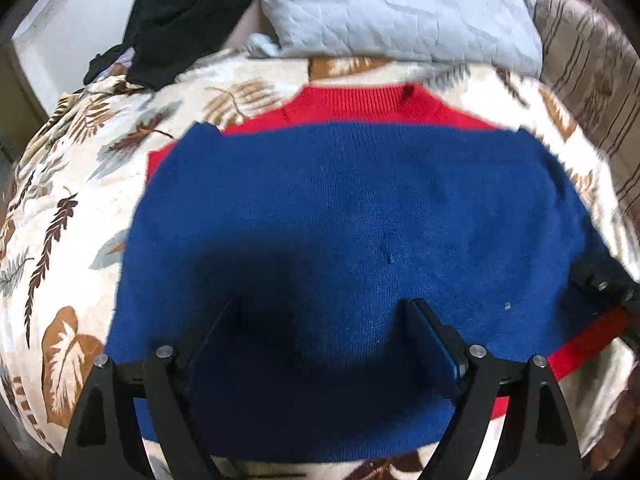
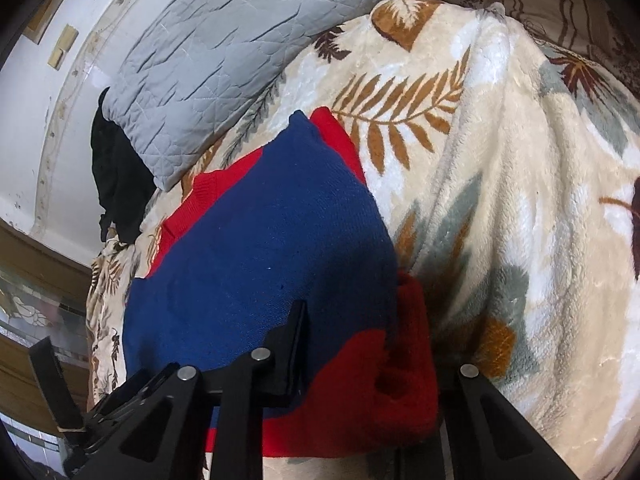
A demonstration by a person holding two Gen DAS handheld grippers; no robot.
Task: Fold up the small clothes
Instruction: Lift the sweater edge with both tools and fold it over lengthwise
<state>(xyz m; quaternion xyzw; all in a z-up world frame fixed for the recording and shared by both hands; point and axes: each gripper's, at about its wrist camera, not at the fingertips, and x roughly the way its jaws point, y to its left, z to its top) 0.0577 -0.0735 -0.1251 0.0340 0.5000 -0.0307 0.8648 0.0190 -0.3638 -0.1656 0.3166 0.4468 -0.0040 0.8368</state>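
Note:
A small blue and red knitted sweater (image 1: 360, 208) lies flat on a leaf-patterned blanket (image 1: 72, 208), red collar band at the far side. My left gripper (image 1: 320, 312) is open, its fingers just over the sweater's near blue part, holding nothing. In the right wrist view the same sweater (image 2: 272, 240) shows with a red cuff or hem bunched at its near right corner. My right gripper (image 2: 372, 340) has its jaws apart around that red bunch (image 2: 400, 360); the right finger is hidden behind the cloth. The right gripper's black frame (image 1: 604, 284) shows at the sweater's right edge.
A grey quilted pillow (image 1: 400, 8) lies beyond the sweater. A black garment (image 1: 180, 20) is heaped at the far left by a white wall (image 2: 48, 120). A brown striped cover (image 1: 592, 80) lies at the right.

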